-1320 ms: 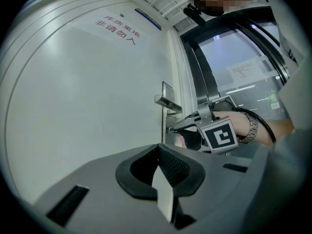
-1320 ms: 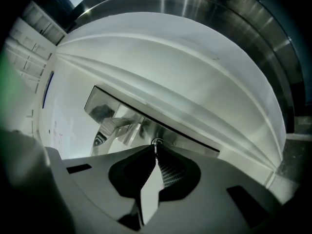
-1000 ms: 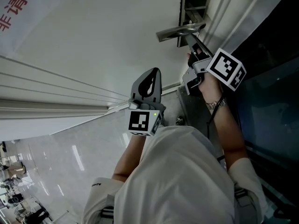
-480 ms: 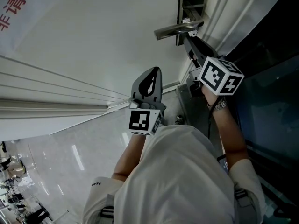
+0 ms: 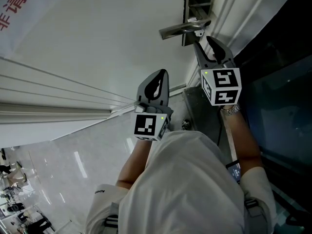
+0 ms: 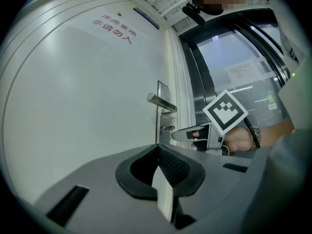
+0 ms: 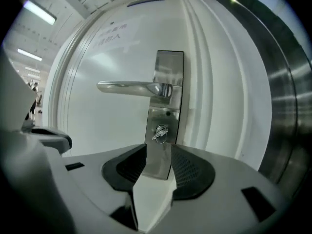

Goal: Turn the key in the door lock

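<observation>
Head view: both forearms reach up toward the white door (image 5: pixel 97 43). The left tongs (image 5: pixel 157 82) are held level, well short of the door handle (image 5: pixel 180 29), marker cube toward the person. The right tongs (image 5: pixel 208 45) sit just below the handle with the wrist straight, and their two jaws stand visibly apart.

Left gripper view: the left tongs (image 6: pixel 158 167) have their jaw tips meeting, with nothing between them. Ahead, the right tongs (image 6: pixel 178 134) point level at the lock plate (image 6: pixel 162 113), close below the handle. The key (image 6: pixel 168 128) is a small shape sticking out of the plate.

Right gripper view: the right tongs (image 7: pixel 157 167) have just been opening and now gape, holding nothing. Only the lower end of the lock plate shows through the gap. The key (image 7: pixel 160 132) sits in the lock below the handle (image 7: pixel 129 87), just past the jaw tips and untouched. Its head is tilted, with the long axis running from lower left to upper right.
</observation>
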